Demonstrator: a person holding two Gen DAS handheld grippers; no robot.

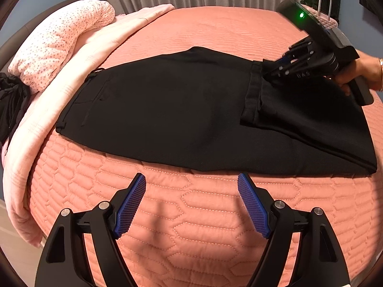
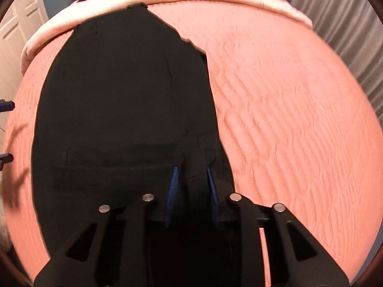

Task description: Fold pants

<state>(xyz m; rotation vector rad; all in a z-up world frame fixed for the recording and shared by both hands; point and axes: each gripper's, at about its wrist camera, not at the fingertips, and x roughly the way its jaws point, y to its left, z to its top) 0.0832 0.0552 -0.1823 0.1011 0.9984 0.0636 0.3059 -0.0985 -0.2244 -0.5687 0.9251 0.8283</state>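
Left tongs (image 1: 191, 186) gape wide over the bedspread (image 1: 167, 215); right tongs (image 2: 192, 174), narrowly parted, straddle the pants (image 2: 124, 100).

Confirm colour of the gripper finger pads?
Blue, ridged pads; clearest in the left wrist view.

Pants (image 1: 167, 110) lie on the bedspread (image 1: 191, 215), blanket (image 1: 47, 110) behind their waistband.

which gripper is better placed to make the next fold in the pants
Right, probably. The right gripper is already down at the folded-back hem of the pants. The left gripper hangs open over bare bedspread, short of the fabric.
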